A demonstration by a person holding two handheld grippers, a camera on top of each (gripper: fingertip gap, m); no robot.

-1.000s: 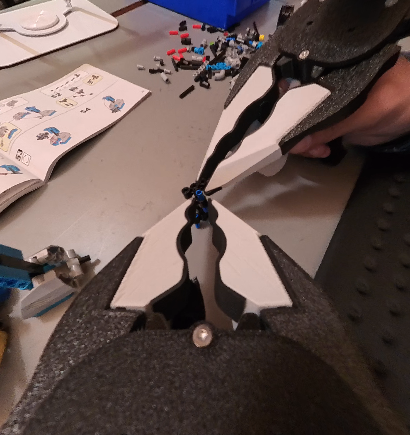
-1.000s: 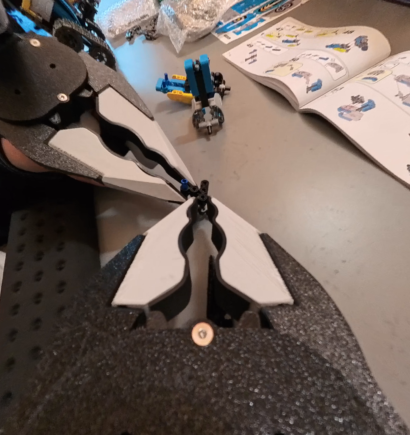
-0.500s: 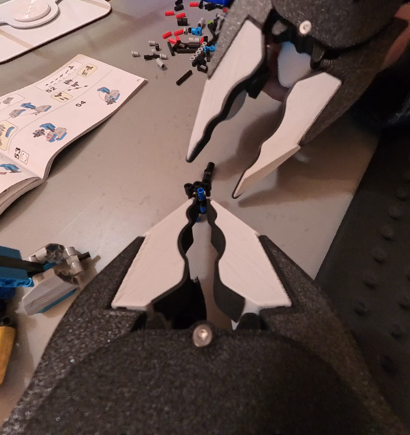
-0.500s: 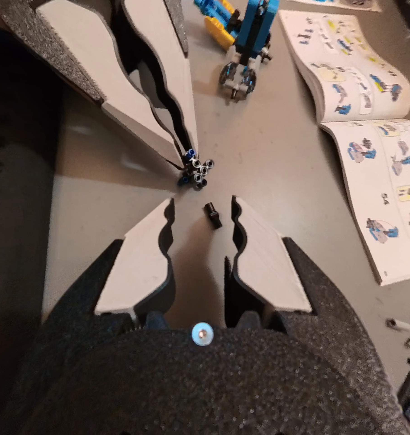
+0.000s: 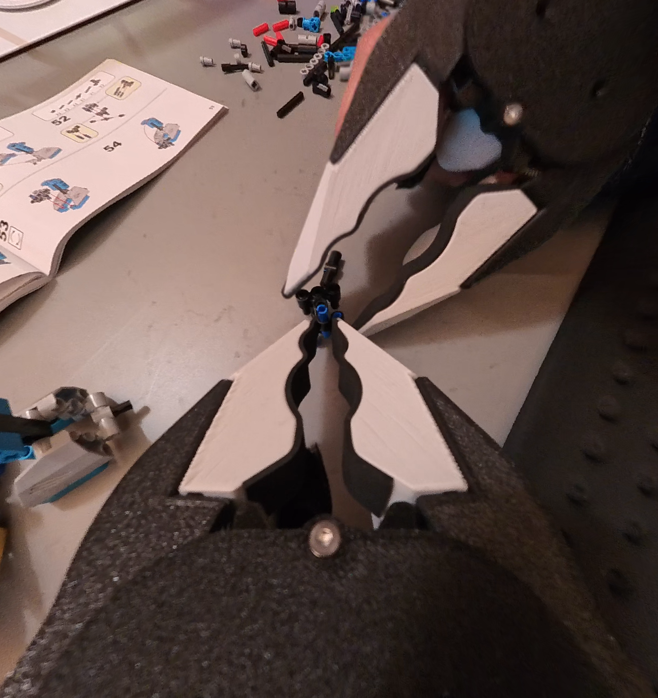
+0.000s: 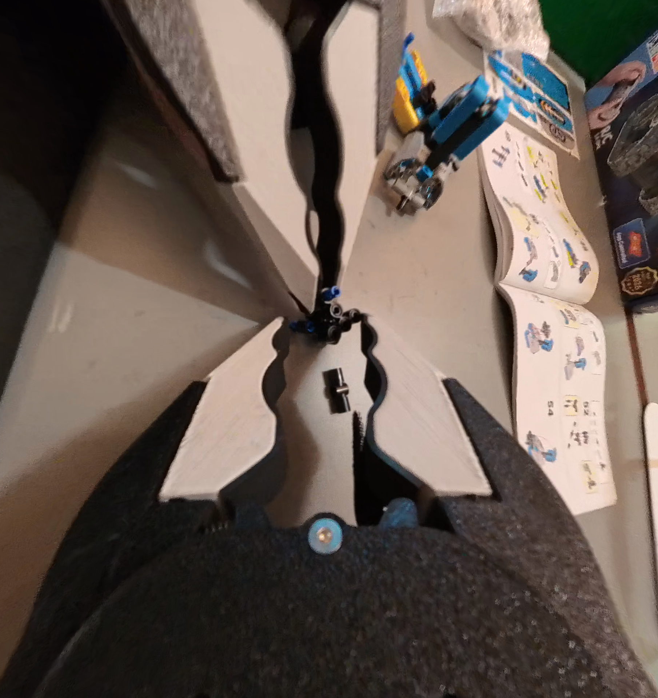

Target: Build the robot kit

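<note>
While everything's sitting on a smooth grey tabletop [image 5: 176, 302], the left gripper [image 5: 322, 328] is pinching a small black-and-blue pin cluster [image 5: 321, 302] w/ tips pressed together. Right gripper [image 6: 321, 326] is hanging spread wide, a short black plastic connector pin [image 6: 336, 391] lying btwn its fingers. Open instruction booklet [image 5: 93, 151] and loose red, black and grey pieces [image 5: 293, 49] nearby.

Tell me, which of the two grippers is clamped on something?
The left gripper: its white fingers pinch the small black-and-blue brick cluster. The right gripper gapes open, a loose black pin lying between its fingers.
</note>
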